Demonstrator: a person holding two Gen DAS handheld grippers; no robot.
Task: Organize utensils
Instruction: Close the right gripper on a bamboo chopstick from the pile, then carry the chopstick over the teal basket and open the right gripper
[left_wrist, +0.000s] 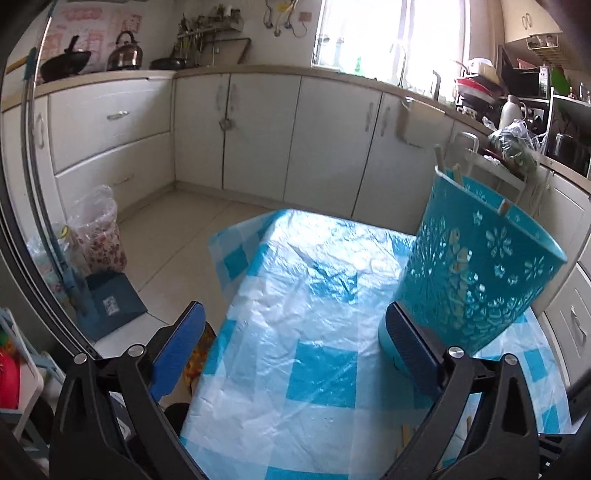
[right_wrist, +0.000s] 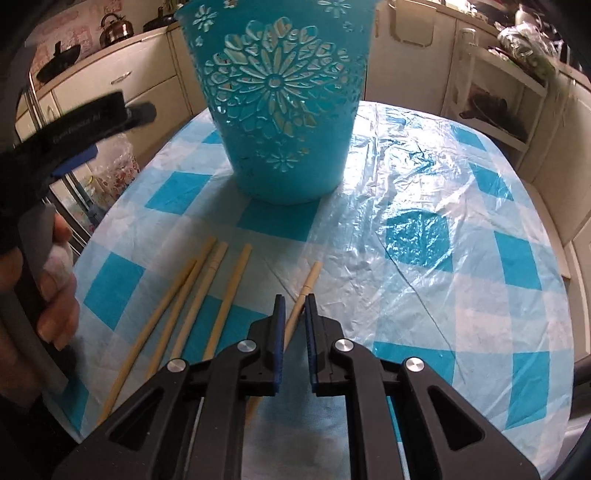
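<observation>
Right fingers (right_wrist: 294, 310): pinching a chopstick (right_wrist: 308, 282), its length running far toward the basket (right_wrist: 280, 110).
Left fingers (left_wrist: 295, 332): gaping wide, empty.

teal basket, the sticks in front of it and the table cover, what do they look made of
Teal basket: probably moulded plastic, semi-matte, judging by the uniform colour and clean flower cut-outs.
Sticks: likely bamboo or light wood; pale tan, matte, faint grain. They look like chopsticks.
Table cover: thin plastic sheet, it seems, glossy and crinkled, over a blue-and-white check.
</observation>
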